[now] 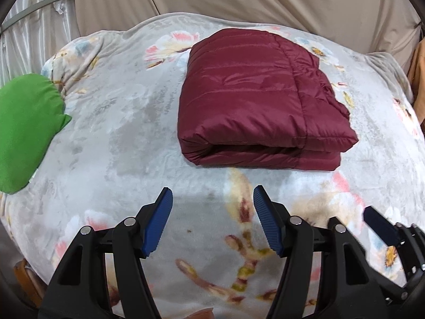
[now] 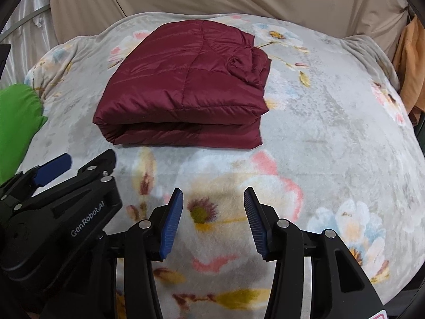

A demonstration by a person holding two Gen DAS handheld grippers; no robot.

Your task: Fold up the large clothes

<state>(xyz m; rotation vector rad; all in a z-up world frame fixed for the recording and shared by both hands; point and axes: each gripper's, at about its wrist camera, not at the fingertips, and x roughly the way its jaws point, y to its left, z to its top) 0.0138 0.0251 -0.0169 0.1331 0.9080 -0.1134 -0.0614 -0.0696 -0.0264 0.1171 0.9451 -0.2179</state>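
Lying folded in a thick rectangle, the maroon jacket (image 1: 263,101) sat on the floral blanket (image 1: 119,138), toward its far side. Left gripper (image 1: 212,222) hovered near the jacket's front edge, jaws apart, holding nothing. Right gripper (image 2: 213,222) was just beside it, also spread wide and empty. 1 green cloth (image 1: 24,133) lay at the blanket's left edge, well apart from the jacket.
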